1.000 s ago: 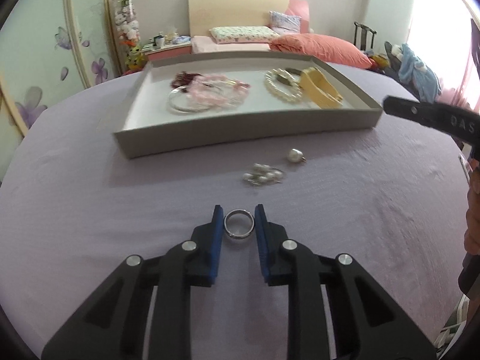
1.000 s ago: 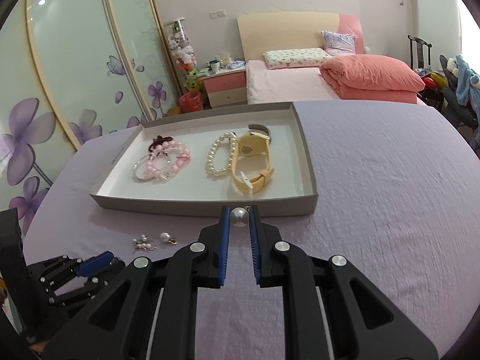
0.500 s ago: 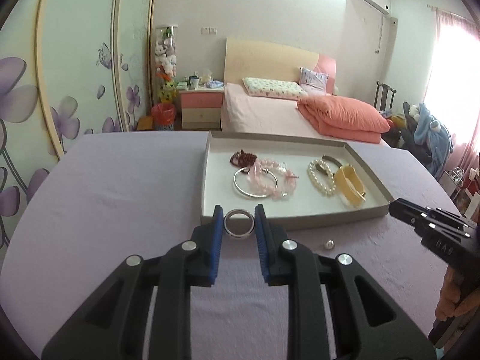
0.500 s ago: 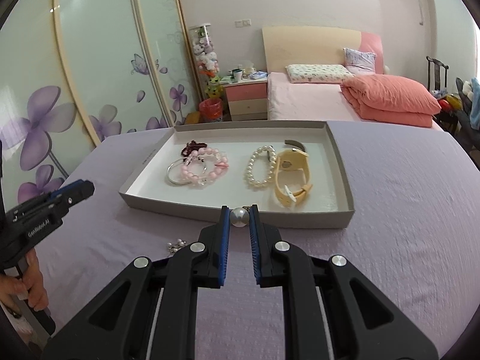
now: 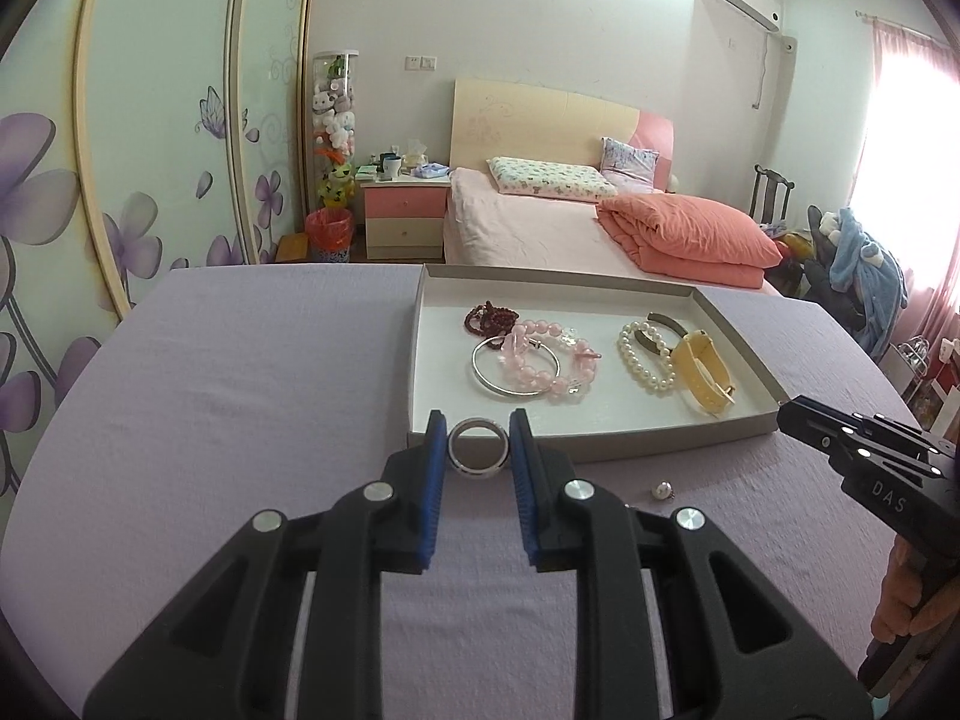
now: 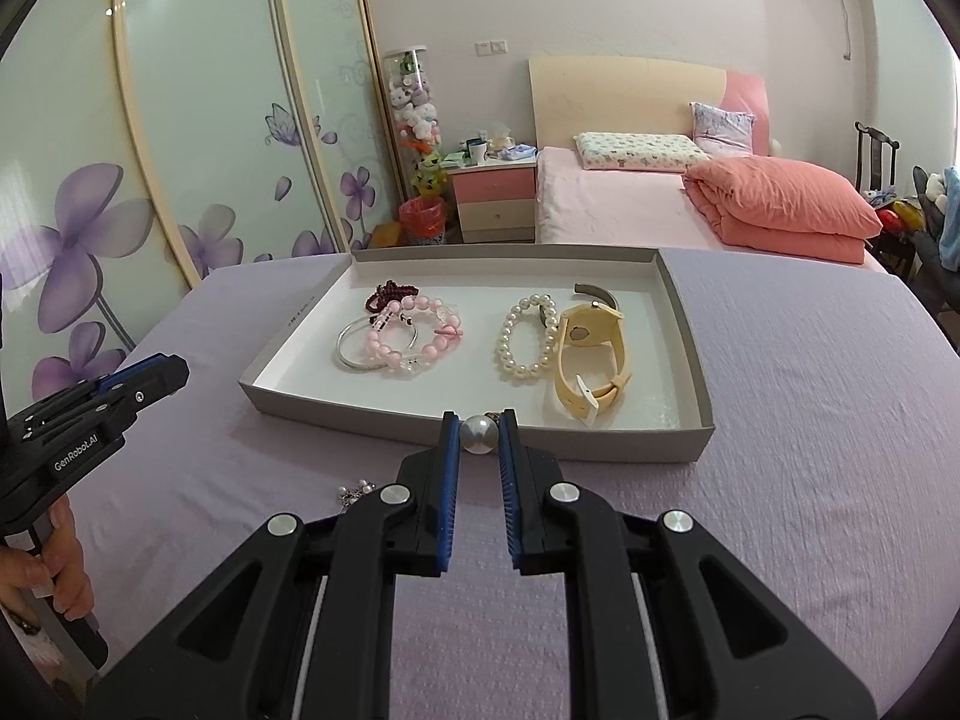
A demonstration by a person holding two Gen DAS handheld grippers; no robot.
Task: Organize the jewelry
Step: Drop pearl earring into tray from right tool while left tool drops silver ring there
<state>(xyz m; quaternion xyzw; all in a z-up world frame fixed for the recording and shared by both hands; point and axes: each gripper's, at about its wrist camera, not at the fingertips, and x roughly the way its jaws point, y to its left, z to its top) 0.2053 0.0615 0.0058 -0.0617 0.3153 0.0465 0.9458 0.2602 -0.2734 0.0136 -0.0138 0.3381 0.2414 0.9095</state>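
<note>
My left gripper (image 5: 479, 441) is shut on a silver ring (image 5: 479, 446) and holds it above the purple table, just before the near left corner of the grey tray (image 5: 600, 443). My right gripper (image 6: 478, 435) is shut on a pearl earring (image 6: 478, 434) at the tray's near wall (image 6: 480, 438). The tray holds a silver bangle (image 5: 495, 381), a pink bead bracelet (image 5: 549, 360), a dark red bracelet (image 5: 487, 317), a pearl bracelet (image 5: 642, 357) and a yellow watch (image 5: 702, 375). A loose pearl earring (image 5: 662, 489) and a pearl cluster (image 6: 355, 491) lie on the cloth.
The purple tablecloth (image 6: 810, 420) covers the round table. The right gripper's body (image 5: 870, 468) shows at the right of the left wrist view, the left gripper's body (image 6: 90, 414) at the left of the right wrist view. A bed (image 6: 690, 198) and sliding wardrobe doors stand beyond.
My left gripper has lifted the ring off the cloth and risen to the left of the tray. My right gripper has risen a little with the pearl earring.
</note>
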